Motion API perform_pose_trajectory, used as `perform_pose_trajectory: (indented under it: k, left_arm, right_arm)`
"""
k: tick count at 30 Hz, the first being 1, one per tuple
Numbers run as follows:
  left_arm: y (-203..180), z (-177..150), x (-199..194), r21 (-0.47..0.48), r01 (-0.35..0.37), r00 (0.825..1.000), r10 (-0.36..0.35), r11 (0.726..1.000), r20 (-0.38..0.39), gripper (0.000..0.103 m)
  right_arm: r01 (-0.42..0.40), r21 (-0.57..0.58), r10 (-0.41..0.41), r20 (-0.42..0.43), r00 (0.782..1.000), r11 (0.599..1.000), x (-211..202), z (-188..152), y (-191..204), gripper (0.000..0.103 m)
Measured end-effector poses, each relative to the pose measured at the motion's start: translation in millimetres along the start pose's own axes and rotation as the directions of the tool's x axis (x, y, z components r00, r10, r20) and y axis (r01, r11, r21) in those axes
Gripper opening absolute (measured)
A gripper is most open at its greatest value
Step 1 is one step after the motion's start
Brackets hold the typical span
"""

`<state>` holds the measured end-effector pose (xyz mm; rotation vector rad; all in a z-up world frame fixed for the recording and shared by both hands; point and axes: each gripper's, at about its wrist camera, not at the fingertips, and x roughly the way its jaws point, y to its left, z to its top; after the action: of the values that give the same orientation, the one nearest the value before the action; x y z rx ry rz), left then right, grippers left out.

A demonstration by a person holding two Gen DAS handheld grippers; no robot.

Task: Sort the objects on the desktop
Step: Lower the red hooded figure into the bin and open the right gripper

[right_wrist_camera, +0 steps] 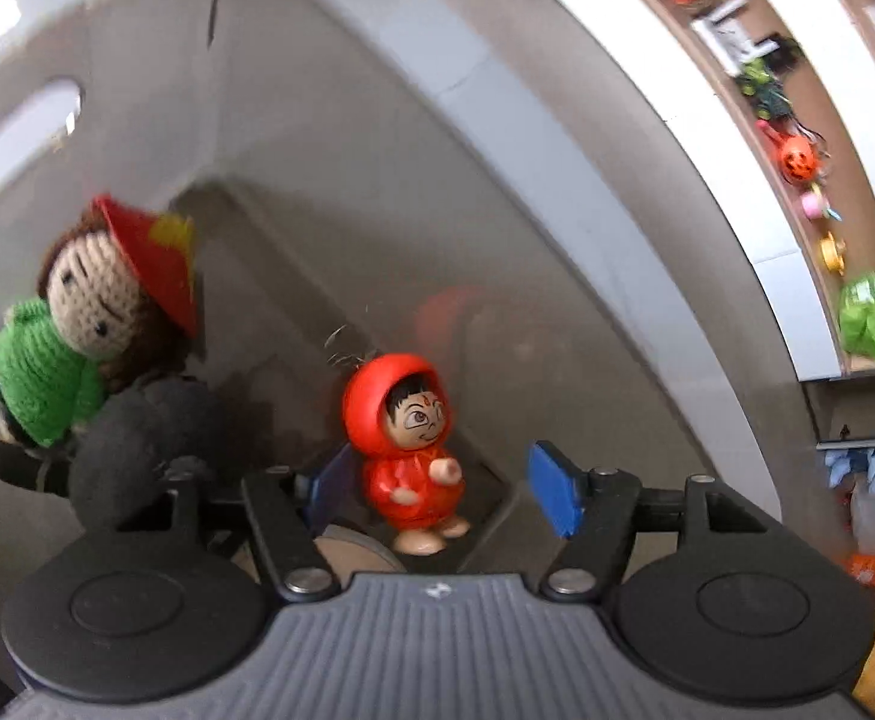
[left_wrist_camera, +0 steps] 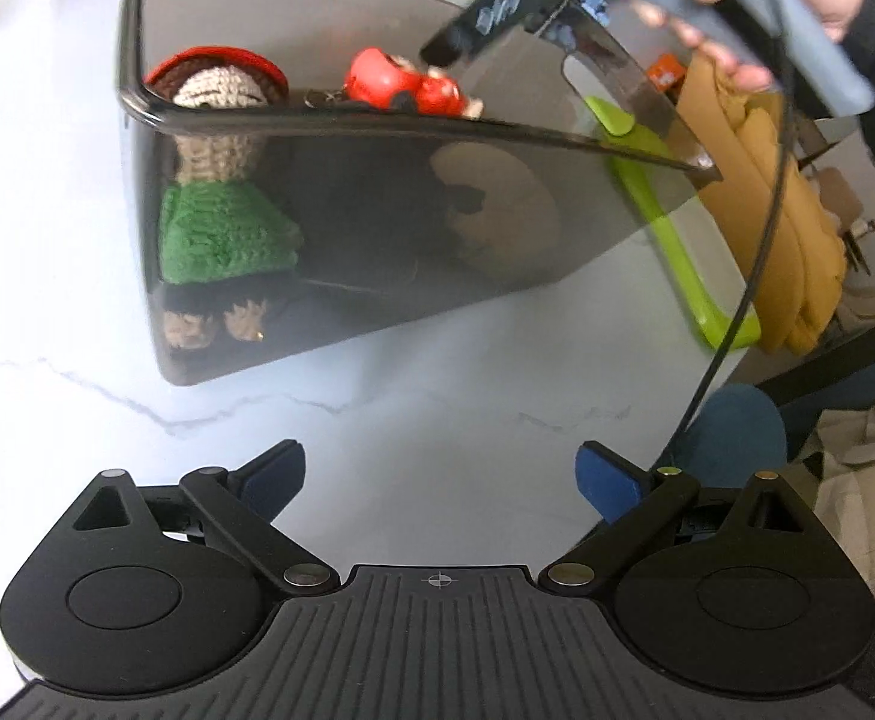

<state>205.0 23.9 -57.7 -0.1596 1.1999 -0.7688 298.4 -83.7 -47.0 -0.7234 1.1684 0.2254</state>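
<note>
While left gripper hangs low over white marble table, jaws wide apart, nothing between them, smoky translucent bin stands just beyond. Right gripper reaches down inside bin, jaws spread wide around red-hooded figurine, blue pads not touching it. Crochet doll in green sweater leans against bin's left wall. Dark plush lies near doll.

Bin on counter, frame centre; inside, knitted doll at left, hooded figurine to its right.
</note>
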Motion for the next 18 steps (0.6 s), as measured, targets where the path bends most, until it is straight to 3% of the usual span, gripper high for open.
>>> perform_pose_trajectory:
  k: [2,3,4,5,6,7,8,9,10,11,13,15,18]
  left_arm:
    - [-1.4,0.3,3.2,0.001,0.002,1.0,-0.002,1.0,-0.006,0.1]
    - [-1.6,0.3,4.2,0.001,0.0,1.0,0.0,1.0,-0.008,0.1]
    - [-1.8,0.3,5.1,0.001,-0.002,1.0,0.002,1.0,-0.01,0.1]
    - [-1.6,0.4,6.3,-0.001,-0.005,1.0,0.005,1.0,-0.013,0.1]
    - [-1.5,0.3,7.4,-0.005,-0.007,1.0,0.006,1.0,-0.017,0.1]
    - [-1.2,0.3,8.2,-0.01,-0.006,1.0,0.006,1.0,-0.02,0.1]
    - [-0.9,0.5,8.8,-0.016,-0.005,1.0,0.005,1.0,-0.022,0.1]
    - [-0.6,0.7,8.6,-0.021,-0.004,1.0,0.003,1.0,-0.022,0.1]
    - [-0.6,1.1,8.0,-0.024,-0.004,1.0,0.003,1.0,-0.021,0.1]
    - [-0.4,1.4,7.1,-0.027,-0.005,1.0,0.004,1.0,-0.02,0.1]
    - [0.6,1.7,3.1,-0.031,-0.009,1.0,0.009,0.999,-0.014,0.1]
    - [-2.3,5.2,-3.9,-0.025,-0.007,1.0,0.007,1.0,-0.014,0.1]
    - [-17.3,14.0,-35.7,-0.001,0.109,0.994,-0.109,0.994,0.029,0.1]
  right_arm:
    - [-0.053,0.169,0.052,0.009,0.999,0.984,-13.4,-3.9,-18.4,0.068]
    - [-0.113,0.309,0.115,0.011,0.993,0.944,-16.7,-7.2,-32.1,0.068]
    - [-0.175,0.454,0.185,0.021,0.982,0.874,-18.1,-10.7,-45.9,0.068]
    - [-0.255,0.6,0.283,0.049,0.958,0.758,-15.5,-19.8,-58.0,0.068]
    - [-0.329,0.728,0.384,0.098,0.918,0.602,-11.1,-31.3,-69.3,0.069]
    - [-0.38,0.774,0.483,0.11,0.869,0.506,-4.4,-37.5,-72.3,0.072]
    - [-0.419,0.794,0.58,0.105,0.808,0.44,3.5,-41.4,-71.6,0.071]
    - [-0.443,0.755,0.611,0.071,0.788,0.484,4.3,-37.7,-63.3,0.068]
    - [-0.459,0.682,0.61,0.023,0.792,0.57,2.1,-30.6,-51.7,0.066]
    - [-0.435,0.6,0.558,-0.024,0.829,0.672,-2.1,-22.1,-41.8,0.067]
    - [-0.402,0.44,0.468,-0.047,0.883,0.803,-6.2,-9.1,-24.7,0.069]
    - [-0.432,0.333,0.473,-0.051,0.88,0.838,-7.0,1.1,-9.6,0.07]
    - [-0.458,0.281,0.503,-0.113,0.857,0.843,4.1,20.1,6.6,0.073]
